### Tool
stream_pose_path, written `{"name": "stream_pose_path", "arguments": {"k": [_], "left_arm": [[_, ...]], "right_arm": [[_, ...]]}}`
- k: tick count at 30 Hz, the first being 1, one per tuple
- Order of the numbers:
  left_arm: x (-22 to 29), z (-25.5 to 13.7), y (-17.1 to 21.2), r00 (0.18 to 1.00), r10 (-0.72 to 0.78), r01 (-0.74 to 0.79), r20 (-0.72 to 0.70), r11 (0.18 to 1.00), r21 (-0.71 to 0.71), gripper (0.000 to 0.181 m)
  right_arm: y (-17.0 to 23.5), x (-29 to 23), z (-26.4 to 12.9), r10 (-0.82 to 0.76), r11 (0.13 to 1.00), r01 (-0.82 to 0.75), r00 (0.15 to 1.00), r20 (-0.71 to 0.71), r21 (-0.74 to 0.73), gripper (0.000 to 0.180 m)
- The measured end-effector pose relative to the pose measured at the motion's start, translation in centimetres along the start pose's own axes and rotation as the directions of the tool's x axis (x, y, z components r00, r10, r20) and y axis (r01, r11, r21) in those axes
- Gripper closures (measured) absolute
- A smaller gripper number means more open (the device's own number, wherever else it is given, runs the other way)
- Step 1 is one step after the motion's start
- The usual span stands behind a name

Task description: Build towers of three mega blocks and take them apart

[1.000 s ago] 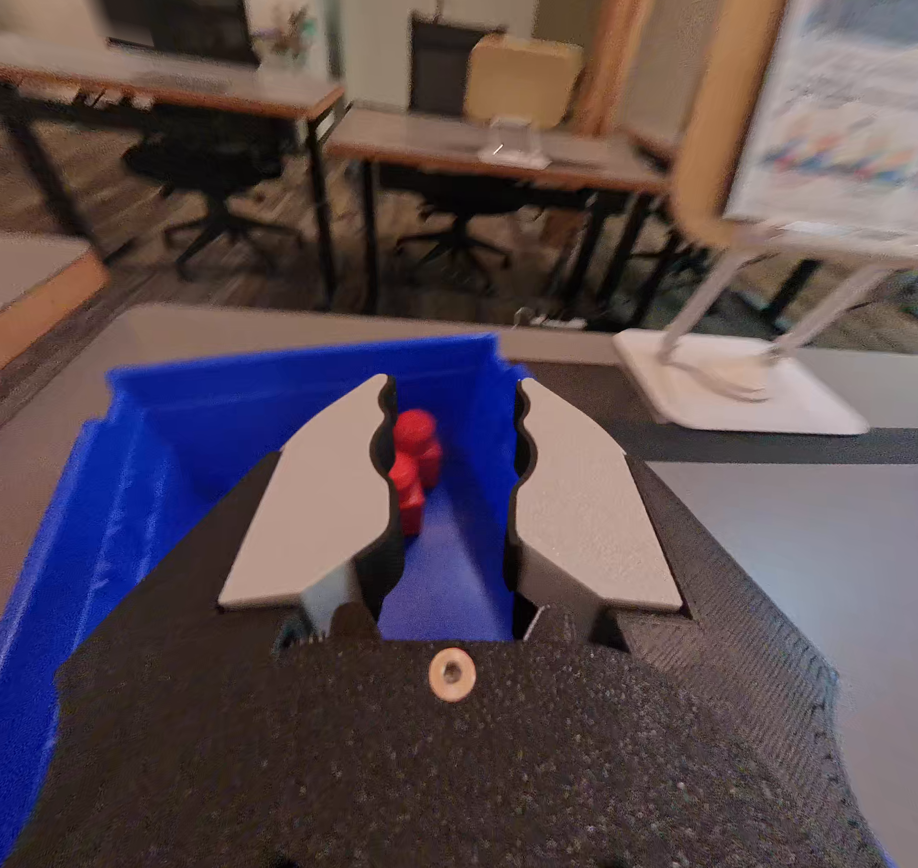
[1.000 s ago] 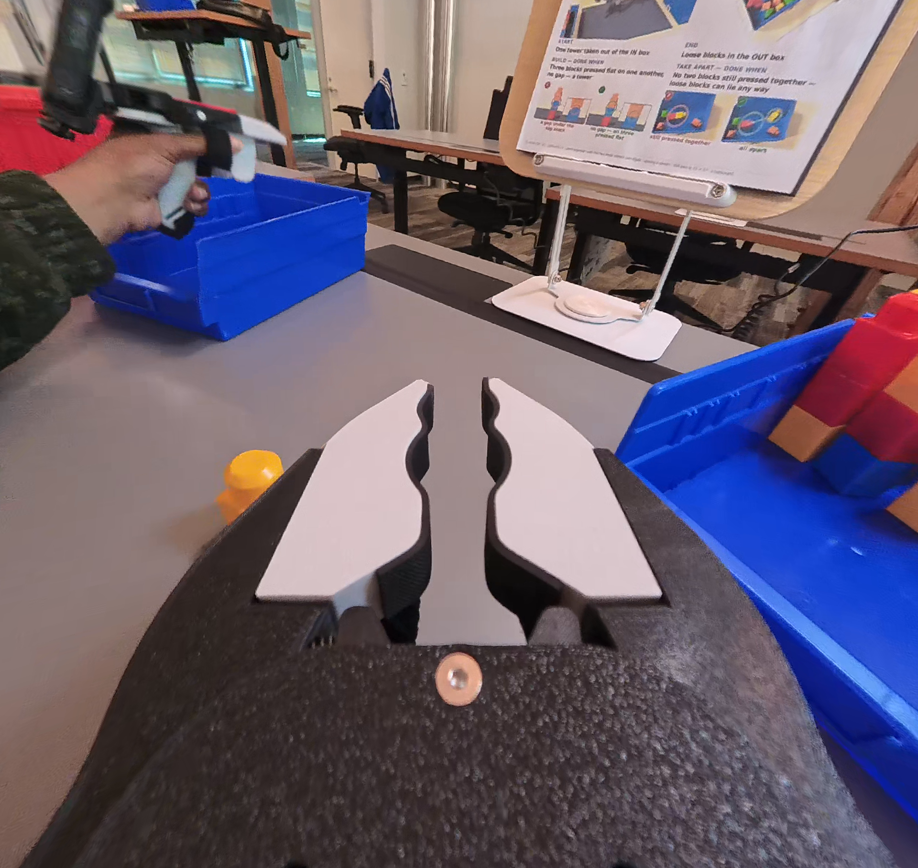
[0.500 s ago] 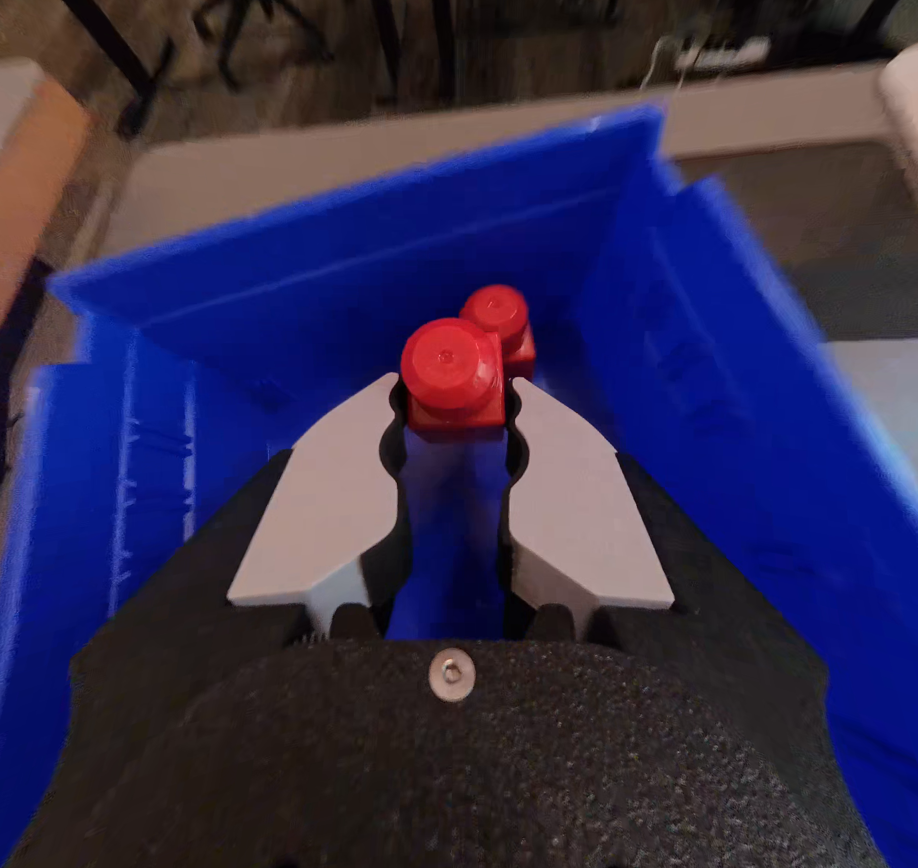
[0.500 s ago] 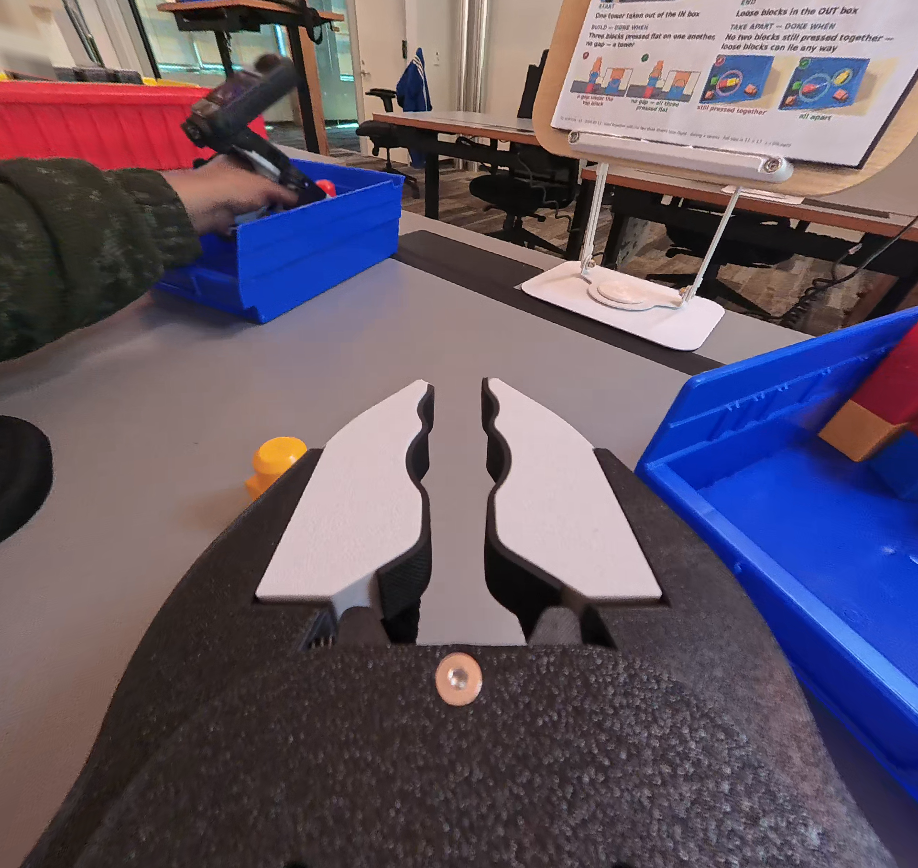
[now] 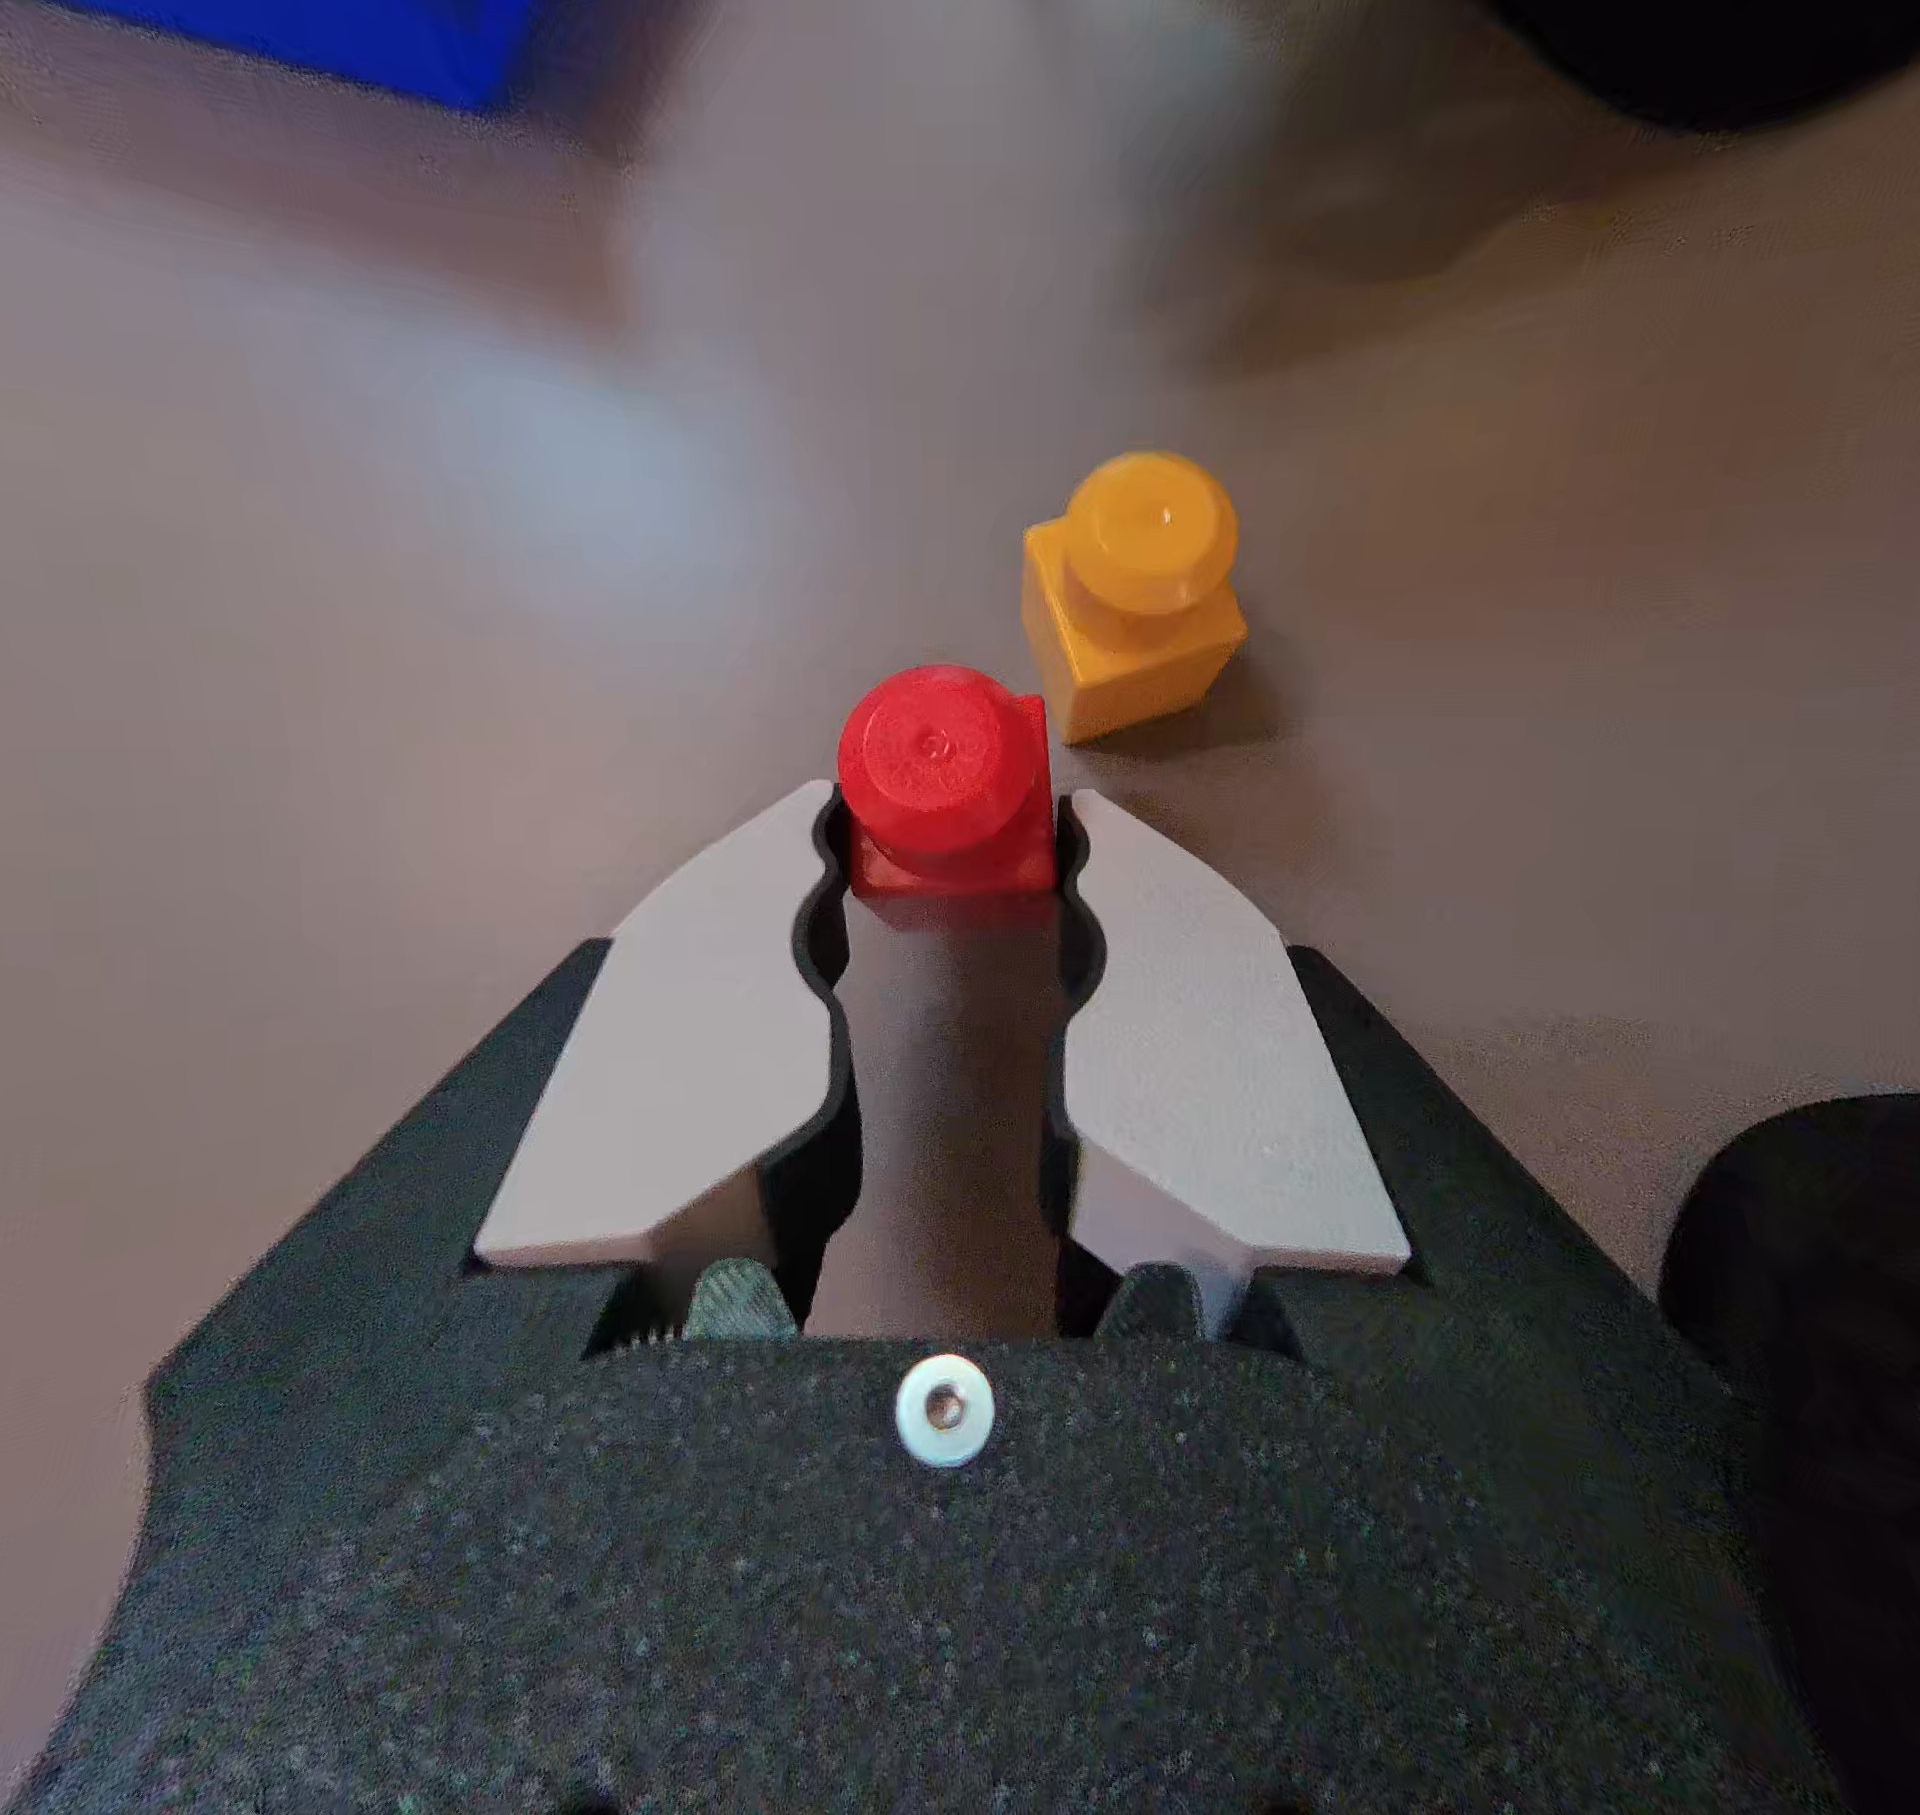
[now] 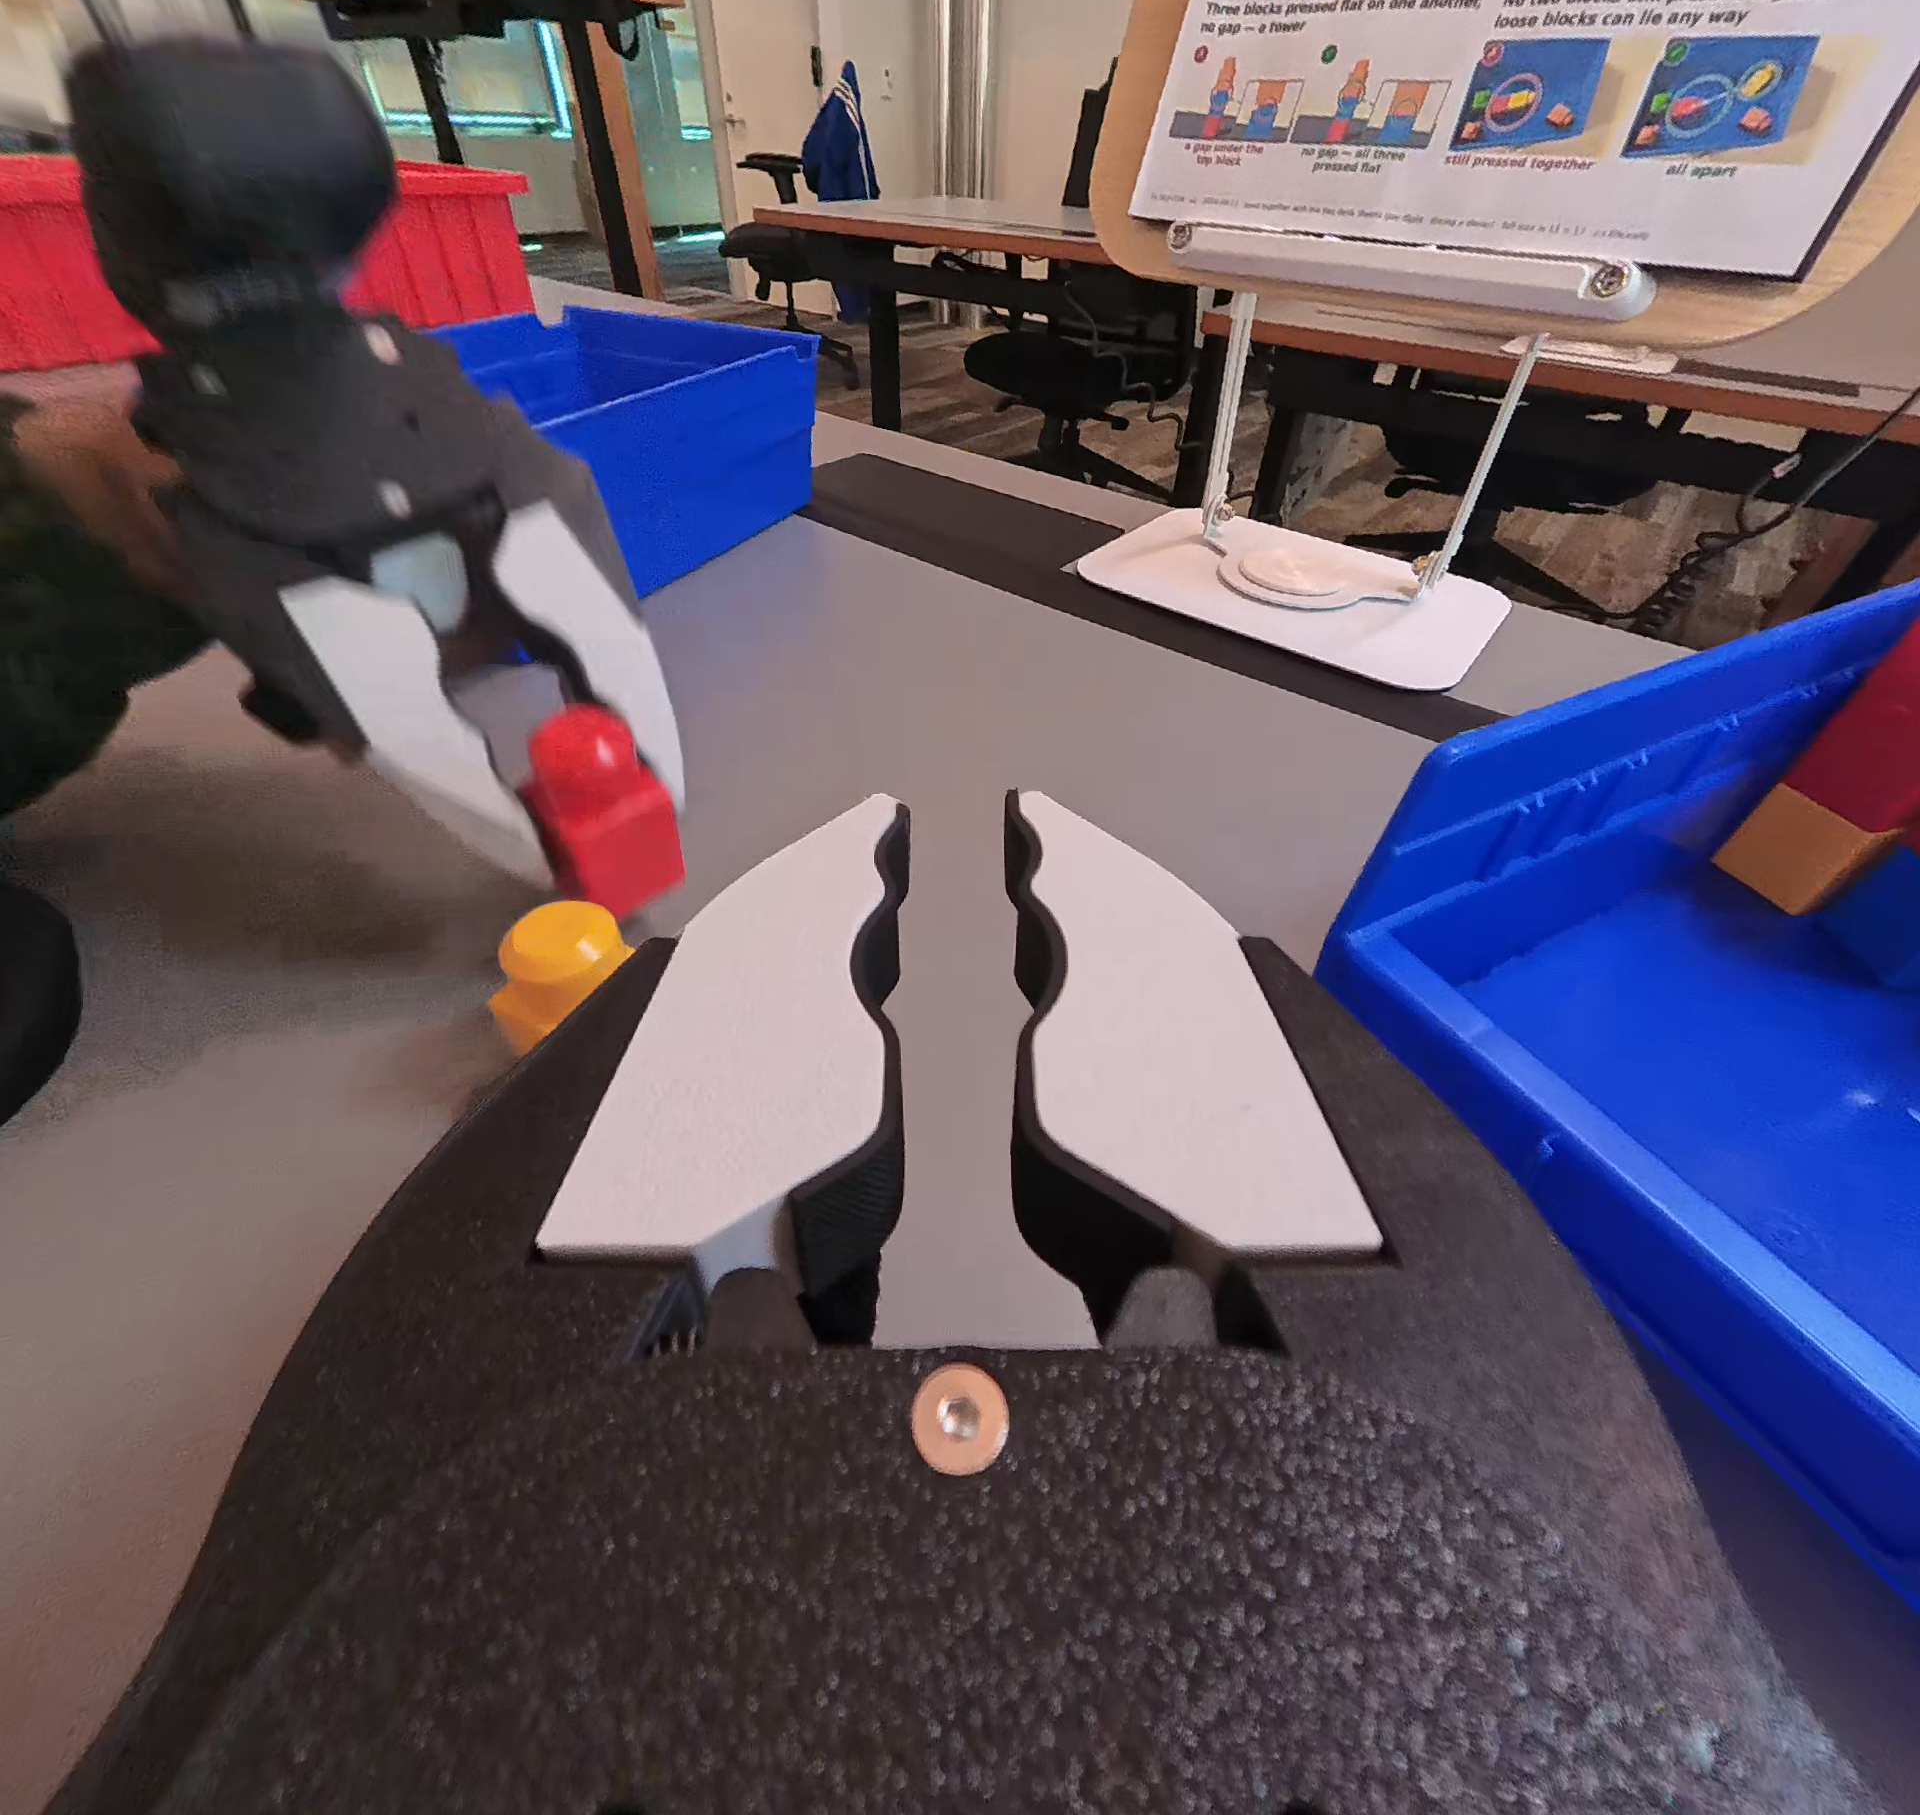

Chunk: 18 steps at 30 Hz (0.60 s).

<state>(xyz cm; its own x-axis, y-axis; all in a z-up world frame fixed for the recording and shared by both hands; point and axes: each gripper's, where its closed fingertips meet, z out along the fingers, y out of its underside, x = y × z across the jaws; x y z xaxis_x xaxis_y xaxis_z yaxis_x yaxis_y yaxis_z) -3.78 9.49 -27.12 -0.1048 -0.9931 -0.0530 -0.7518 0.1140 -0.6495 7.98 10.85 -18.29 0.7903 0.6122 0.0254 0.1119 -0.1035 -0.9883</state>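
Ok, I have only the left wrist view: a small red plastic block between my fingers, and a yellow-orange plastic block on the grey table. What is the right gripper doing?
Observer: The right gripper is open and empty, pointing across the grey table.
Operator: And where is the yellow-orange one from there?
Observer: The yellow-orange plastic block sits just left of the right gripper, partly hidden by its black body. Your small red plastic block shows just above it in that view.
Operator: Are there more blocks?
Observer: Yes. A blue plastic bin to the right holds stacked red, tan and blue blocks, cut off at the picture's edge.
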Motion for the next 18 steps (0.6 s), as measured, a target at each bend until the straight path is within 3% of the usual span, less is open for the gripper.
{"name": "stream_pose_path", "arguments": {"k": [5,6,9,11,13,15,16,18], "left_arm": [[-0.9,1.4,0.7,0.999,-0.032,0.031,0.011,0.999,0.041,0.144],[-1.3,1.0,0.7,0.999,-0.029,0.028,0.033,0.999,0.043,0.136],[-2.4,-2.6,-1.4,0.994,-0.041,0.025,0.105,0.988,0.151,0.129],[-5.1,-7.9,-3.5,0.963,-0.108,0.029,0.246,0.953,0.301,0.129],[-10.0,-15.4,-4.0,0.845,-0.265,0.015,0.464,0.880,0.475,0.133],[-15.6,-23.5,-1.1,0.608,-0.502,0.021,0.615,0.785,0.620,0.143],[-18.1,-26.7,1.9,0.469,-0.606,0.055,0.642,0.746,0.664,0.144],[-22.0,-29.9,8.5,0.265,-0.775,0.189,0.574,0.625,0.757,0.136]], "right_arm": [[-0.1,-0.1,-0.1,0.010,1.000,-0.010,1.000,0.010,0.002,0.162],[-0.1,-0.2,-0.1,0.012,1.000,-0.012,1.000,0.015,0.001,0.162],[-0.1,-0.2,-0.1,0.018,1.000,-0.018,1.000,0.020,0.002,0.162],[-0.4,-0.1,-0.2,0.028,1.000,-0.029,0.999,0.021,0.011,0.162],[-0.5,0.0,-0.3,0.041,0.999,-0.041,0.999,0.021,0.015,0.162],[-0.3,-0.1,-0.2,0.056,0.998,-0.056,0.998,0.030,0.010,0.162],[-0.1,-0.2,-0.1,0.064,0.998,-0.064,0.997,0.037,0.003,0.162],[0.1,-0.4,0.0,0.074,0.997,-0.074,0.996,0.048,-0.006,0.162]]}}
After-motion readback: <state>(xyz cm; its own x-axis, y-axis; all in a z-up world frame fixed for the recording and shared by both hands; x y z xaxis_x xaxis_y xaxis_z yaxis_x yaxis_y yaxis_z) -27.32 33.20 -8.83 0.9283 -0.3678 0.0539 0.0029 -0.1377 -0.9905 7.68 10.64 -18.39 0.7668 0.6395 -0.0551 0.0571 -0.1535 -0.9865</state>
